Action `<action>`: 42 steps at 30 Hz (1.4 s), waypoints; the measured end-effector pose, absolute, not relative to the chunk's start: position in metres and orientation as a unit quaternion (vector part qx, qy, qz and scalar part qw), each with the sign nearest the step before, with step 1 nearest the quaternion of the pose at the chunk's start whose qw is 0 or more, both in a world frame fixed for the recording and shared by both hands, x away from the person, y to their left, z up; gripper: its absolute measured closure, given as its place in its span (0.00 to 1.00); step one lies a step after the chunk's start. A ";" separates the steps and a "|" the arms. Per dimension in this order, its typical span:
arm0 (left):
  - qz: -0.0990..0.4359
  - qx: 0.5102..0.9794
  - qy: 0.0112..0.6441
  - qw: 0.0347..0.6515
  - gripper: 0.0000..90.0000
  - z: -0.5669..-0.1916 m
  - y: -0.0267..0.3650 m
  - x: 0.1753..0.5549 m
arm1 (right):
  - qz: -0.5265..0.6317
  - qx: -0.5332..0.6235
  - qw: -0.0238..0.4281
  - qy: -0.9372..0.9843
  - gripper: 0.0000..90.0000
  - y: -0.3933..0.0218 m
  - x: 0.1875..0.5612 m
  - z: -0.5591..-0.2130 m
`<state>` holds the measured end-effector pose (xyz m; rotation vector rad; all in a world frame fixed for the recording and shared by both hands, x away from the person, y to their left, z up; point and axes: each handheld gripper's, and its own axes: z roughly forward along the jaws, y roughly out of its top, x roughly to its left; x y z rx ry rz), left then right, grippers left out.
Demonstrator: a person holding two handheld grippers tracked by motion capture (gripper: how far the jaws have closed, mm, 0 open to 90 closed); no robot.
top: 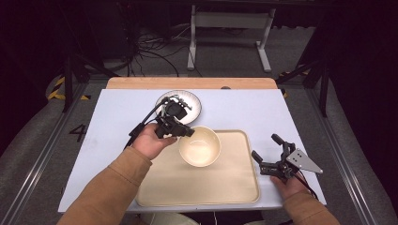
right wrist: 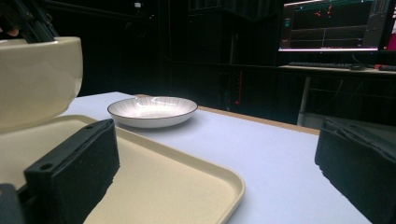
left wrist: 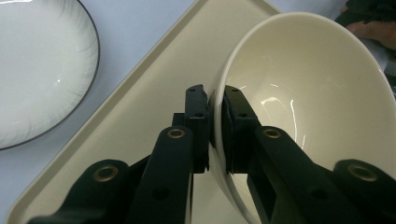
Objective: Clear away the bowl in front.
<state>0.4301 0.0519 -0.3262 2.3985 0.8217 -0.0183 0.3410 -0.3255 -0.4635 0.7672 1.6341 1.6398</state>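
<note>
A cream bowl (top: 200, 146) and a speckled cream tray (top: 220, 187) are seen; the white plate (top: 193, 104) is dark-rimmed with fine radial lines; the tabletop (top: 117, 117) is pale blue-white.

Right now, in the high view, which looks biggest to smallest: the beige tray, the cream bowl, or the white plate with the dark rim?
1. Beige rectangular tray, clearly largest.
2. White round plate with the dark rim and cream round bowl: alike. The left gripper lifts the bowl nearer the camera, so I won't rank them.

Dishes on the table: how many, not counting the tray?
2: a cream bowl over the tray, its rim clamped by the left gripper, and a dark-rimmed plate beyond it on the table.
</note>
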 end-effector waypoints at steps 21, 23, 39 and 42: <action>-0.027 0.925 0.304 0.228 0.94 -0.364 0.040 0.432 | 0.631 0.296 0.344 0.629 0.00 -0.325 0.341 -0.464; -0.026 0.926 0.305 0.221 0.94 -0.367 0.040 0.433 | 0.631 0.296 0.343 0.629 0.00 -0.325 0.341 -0.464; -0.030 0.926 0.316 0.206 0.94 -0.380 0.044 0.436 | 0.631 0.297 0.343 0.629 0.00 -0.325 0.341 -0.464; -0.034 0.925 0.318 0.207 0.94 -0.381 0.045 0.437 | 0.631 0.296 0.343 0.629 0.00 -0.325 0.341 -0.464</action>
